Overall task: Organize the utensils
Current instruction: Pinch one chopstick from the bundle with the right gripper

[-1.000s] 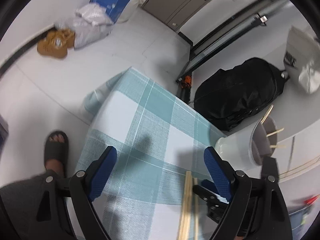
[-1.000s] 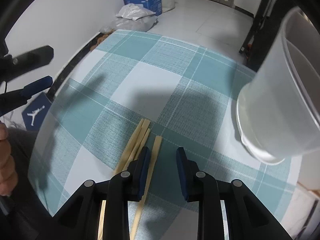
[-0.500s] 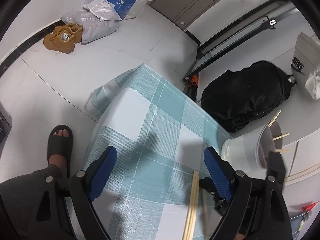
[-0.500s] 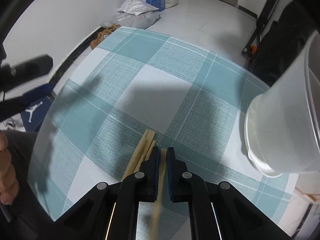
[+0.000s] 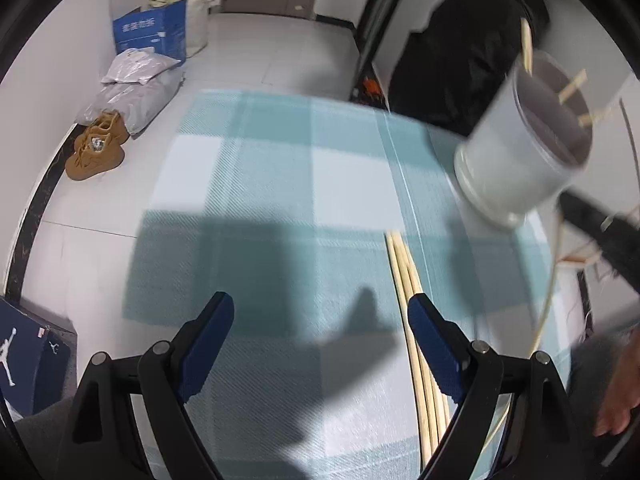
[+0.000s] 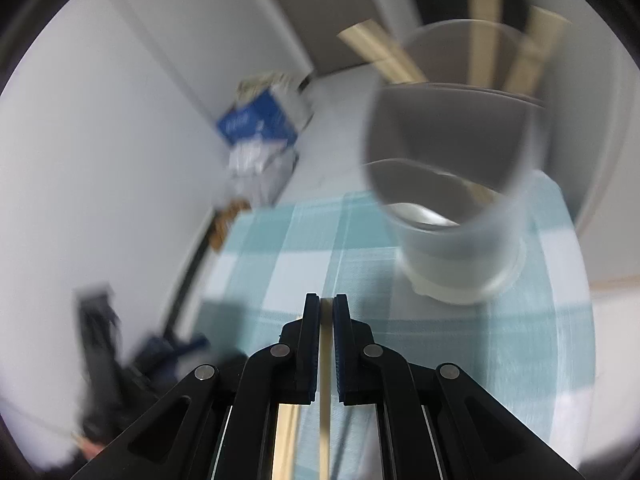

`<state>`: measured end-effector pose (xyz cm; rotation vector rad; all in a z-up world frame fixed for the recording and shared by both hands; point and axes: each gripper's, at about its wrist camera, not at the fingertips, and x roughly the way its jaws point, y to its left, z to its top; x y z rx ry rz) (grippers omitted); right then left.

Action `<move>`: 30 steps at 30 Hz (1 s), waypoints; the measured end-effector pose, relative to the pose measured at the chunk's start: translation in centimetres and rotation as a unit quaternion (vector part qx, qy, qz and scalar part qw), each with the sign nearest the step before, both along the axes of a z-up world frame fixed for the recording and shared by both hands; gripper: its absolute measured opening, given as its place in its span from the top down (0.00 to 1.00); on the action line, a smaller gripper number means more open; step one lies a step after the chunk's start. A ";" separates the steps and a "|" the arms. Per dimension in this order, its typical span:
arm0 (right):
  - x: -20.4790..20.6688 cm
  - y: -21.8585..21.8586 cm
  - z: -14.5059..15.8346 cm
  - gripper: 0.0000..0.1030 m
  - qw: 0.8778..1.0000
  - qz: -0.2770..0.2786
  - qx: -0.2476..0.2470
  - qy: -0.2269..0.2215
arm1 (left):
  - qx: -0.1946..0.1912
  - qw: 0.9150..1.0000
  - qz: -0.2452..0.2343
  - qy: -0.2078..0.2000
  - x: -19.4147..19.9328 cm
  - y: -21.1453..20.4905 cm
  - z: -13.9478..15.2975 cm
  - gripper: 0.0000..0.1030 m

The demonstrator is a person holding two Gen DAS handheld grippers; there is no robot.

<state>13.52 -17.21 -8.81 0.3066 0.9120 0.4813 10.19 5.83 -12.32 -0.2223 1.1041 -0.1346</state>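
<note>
Room, left wrist view: white tiled floor with a blue box (image 5: 150, 32), grey bags (image 5: 136, 92) and brown shoes (image 5: 96, 152) along the wall; a black backpack (image 5: 460, 56) sits behind the table.
Surface: checked teal tablecloth (image 5: 280, 184), now seen more head-on than a second ago.
Left gripper (image 5: 320, 320): jaws spread wide, holding nothing, hovering over the cloth.
Loose chopsticks (image 5: 408, 284): a small bundle lies on the cloth, running under the left gripper's right finger.
Cup (image 5: 524, 148): frosted plastic, standing at the far right of the table, with chopstick ends poking above its rim.

Right wrist view, right gripper (image 6: 327, 316): jaws pinched narrow on a single chopstick (image 6: 326, 392) that runs back between the fingers.
What changed: a second ago these jaws were apart over the pile; half a second ago they had closed on one stick low over the cloth; now the view is tipped up and blurred, so the stick looks lifted clear.
Cup (image 6: 452, 216): close ahead, mouth tilted towards the camera, three sticks (image 6: 484, 36) leaning inside.
Meaning for the task: one more stick seems on its way to the cup, while the bundle on the cloth waits.
</note>
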 end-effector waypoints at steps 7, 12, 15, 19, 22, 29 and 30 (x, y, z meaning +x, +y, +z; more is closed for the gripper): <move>-0.9 -6.5 -2.2 0.94 0.987 -0.104 0.118 0.031 | 0.040 0.999 -0.005 0.003 -0.4 -1.1 -0.4 0.17; -1.3 -8.2 -4.0 0.94 0.983 -0.112 0.138 0.041 | 0.047 0.999 -0.001 0.000 -0.2 -1.5 -0.4 0.17; -1.4 -8.6 -4.1 0.94 0.983 -0.111 0.145 0.033 | 0.079 0.997 -0.005 0.000 0.0 -2.5 -0.6 0.17; -2.2 -8.8 -3.4 0.94 0.984 -0.100 0.149 0.014 | 0.114 0.993 -0.016 0.000 -0.3 -3.8 -0.7 0.17; -2.3 -8.5 -2.8 0.94 0.985 -0.090 0.148 0.002 | 0.113 0.993 -0.014 0.006 -0.2 -3.6 -0.7 0.17; -2.1 -8.6 -2.4 0.94 0.984 -0.084 0.156 -0.006 | 0.111 0.994 -0.015 0.017 0.4 -4.0 -0.6 0.17; -2.2 -8.6 -2.3 0.94 0.984 -0.084 0.158 -0.007 | 0.113 0.993 -0.017 0.016 0.4 -4.1 -0.6 0.17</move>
